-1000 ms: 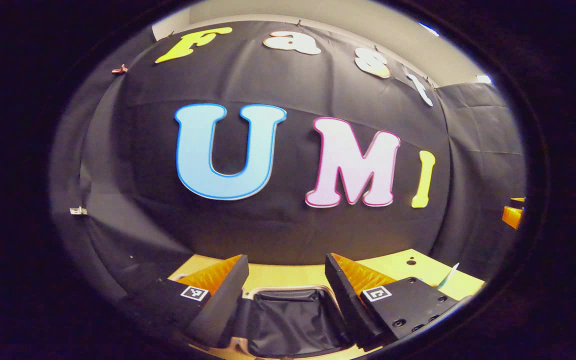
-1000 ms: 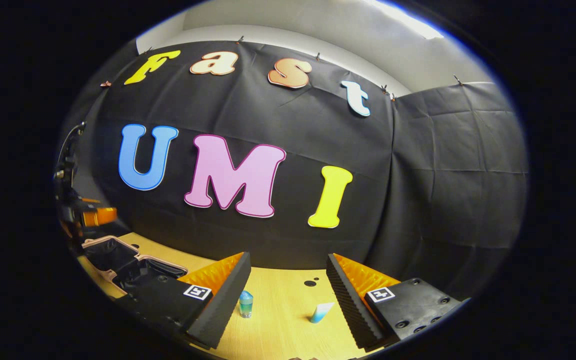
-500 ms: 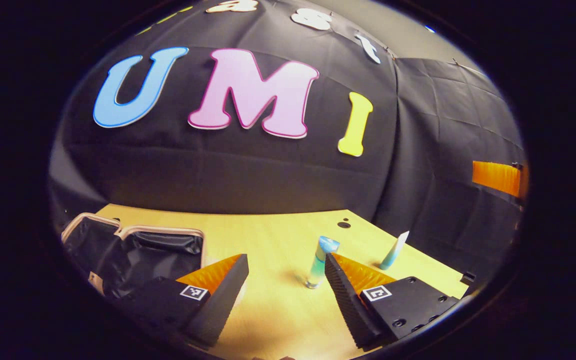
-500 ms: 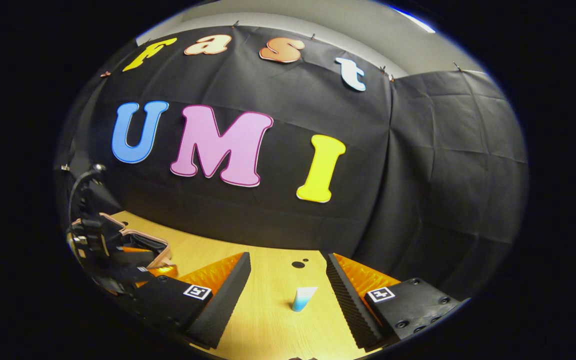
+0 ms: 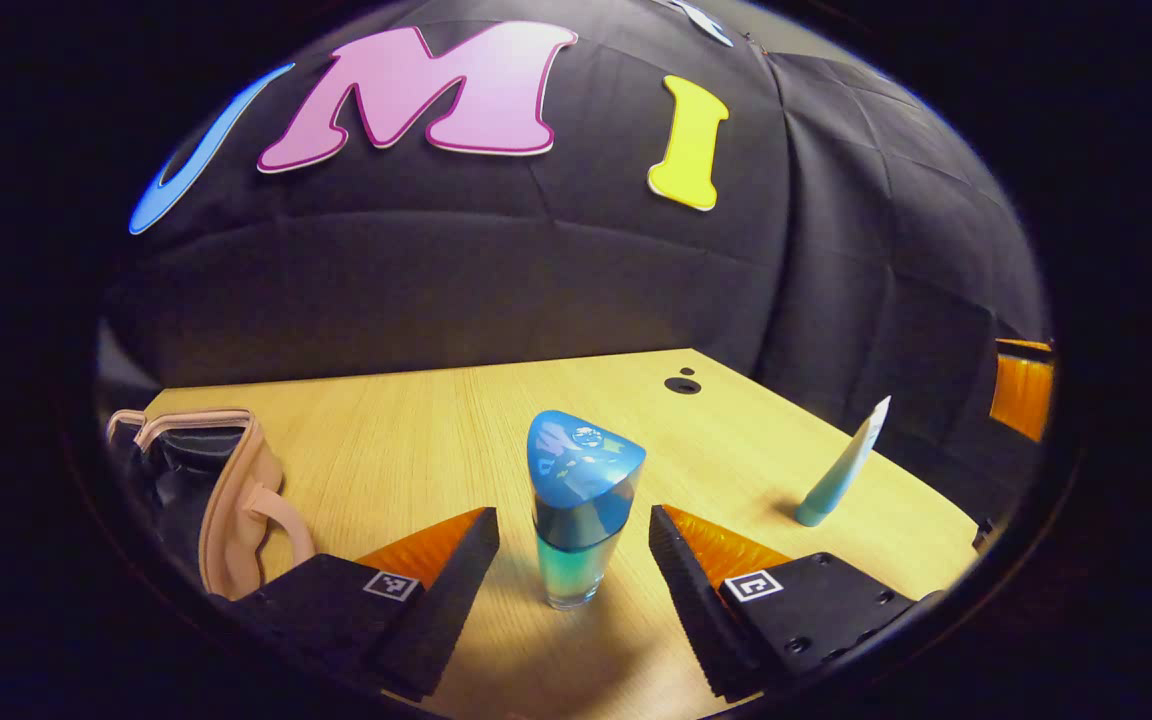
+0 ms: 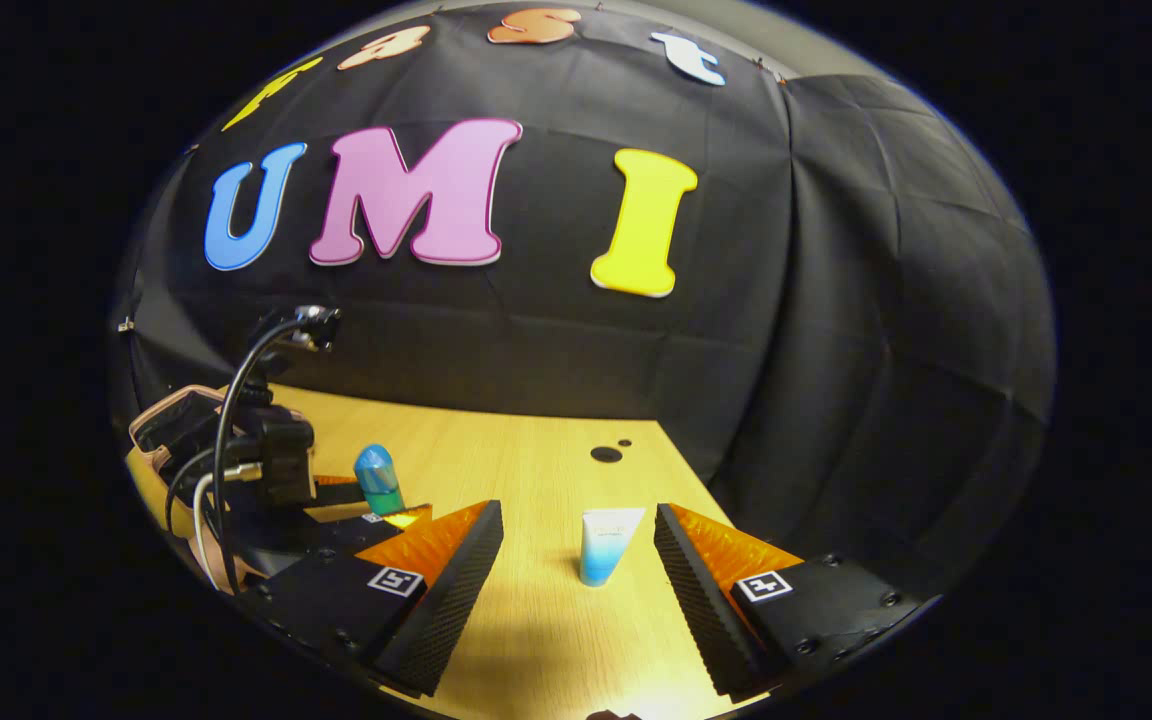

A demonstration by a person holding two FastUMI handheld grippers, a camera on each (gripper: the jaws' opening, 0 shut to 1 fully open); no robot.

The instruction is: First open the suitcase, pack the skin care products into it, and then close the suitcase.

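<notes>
At the far left of the table (image 5: 416, 440) the suitcase (image 5: 236, 500) lies open, its dark lining showing inside the pale pink rim, so the opening step looks done. Nothing can be seen packed in it, though much of its inside is out of sight.

Next along, the left tool (image 5: 574, 540) has its fingers spread wide on either side of the blue-capped bottle (image 5: 578, 505), which stands upright on the table between them, touched by neither finger. In the right gripper view the same bottle (image 6: 378, 480) stands just past that tool's body and its cables.

Further right, the right tool (image 6: 578, 545) is likewise wide open, with the small white-and-blue tube (image 6: 604, 545) standing on its cap between the fingers, not yet gripped. From the left gripper view the tube (image 5: 841, 465) stands near the table's right edge.

So, by my reckoning, both products are about to be picked up; packing them and closing the case remain.

The tube carries faint print, too small to read. The bottle cap shows a pattern, nothing legible.
</notes>
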